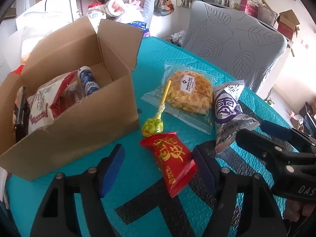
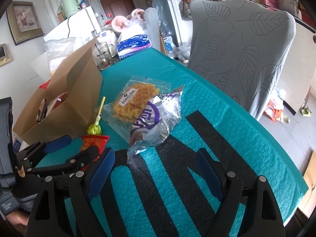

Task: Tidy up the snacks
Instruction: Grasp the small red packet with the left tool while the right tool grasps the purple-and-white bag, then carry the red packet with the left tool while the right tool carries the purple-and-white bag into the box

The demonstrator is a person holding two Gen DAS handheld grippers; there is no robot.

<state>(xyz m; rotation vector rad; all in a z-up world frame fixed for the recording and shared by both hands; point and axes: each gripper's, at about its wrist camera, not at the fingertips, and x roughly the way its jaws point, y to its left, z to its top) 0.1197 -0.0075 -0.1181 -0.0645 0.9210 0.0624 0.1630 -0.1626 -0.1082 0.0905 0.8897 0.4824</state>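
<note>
An open cardboard box [image 1: 83, 122] stands on the left of the teal table cover and holds several snack packs. Beside it lie a red packet [image 1: 170, 160], a green lollipop [image 1: 153, 126], a clear-wrapped waffle [image 1: 187, 94] and a purple-and-silver packet [image 1: 229, 114]. My left gripper [image 1: 158, 167] is open, with the red packet between its blue pads. My right gripper [image 2: 156, 171] is open and empty, just short of the purple packet [image 2: 150, 122]. The box [image 2: 65, 106], lollipop [image 2: 94, 128], waffle [image 2: 134, 100] and red packet [image 2: 94, 142] also show in the right wrist view.
A grey leaf-patterned chair [image 1: 237, 43] stands at the table's far edge. Bags, a glass jar [image 2: 103, 54] and clutter lie behind the box. The right gripper's fingers [image 1: 272, 146] reach in from the right of the left wrist view. The table edge [image 2: 286, 158] runs along the right.
</note>
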